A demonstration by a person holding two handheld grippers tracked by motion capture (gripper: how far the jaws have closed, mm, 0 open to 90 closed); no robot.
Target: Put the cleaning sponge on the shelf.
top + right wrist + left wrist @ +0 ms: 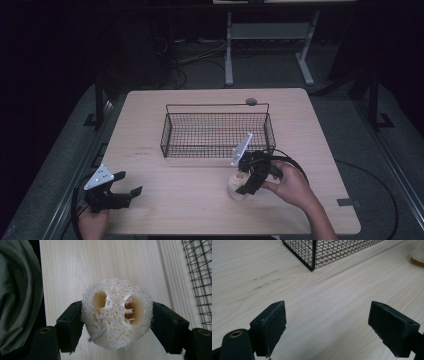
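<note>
Right gripper view: right gripper (117, 322) clamps loofah (117, 313); left gripper (327, 326) wide; no legible writing.

one loofah sponge (117, 313), one wire basket (217, 131), one table (175, 200).

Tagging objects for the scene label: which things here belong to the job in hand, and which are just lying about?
In the job:
- pale, round fibrous loofah sponge, clamped in the right claw
- black wire mesh basket, probably its target

Lying about:
- light wooden table
- left claw, open, holding nothing
- small grey round disc at the table's far edge
</note>
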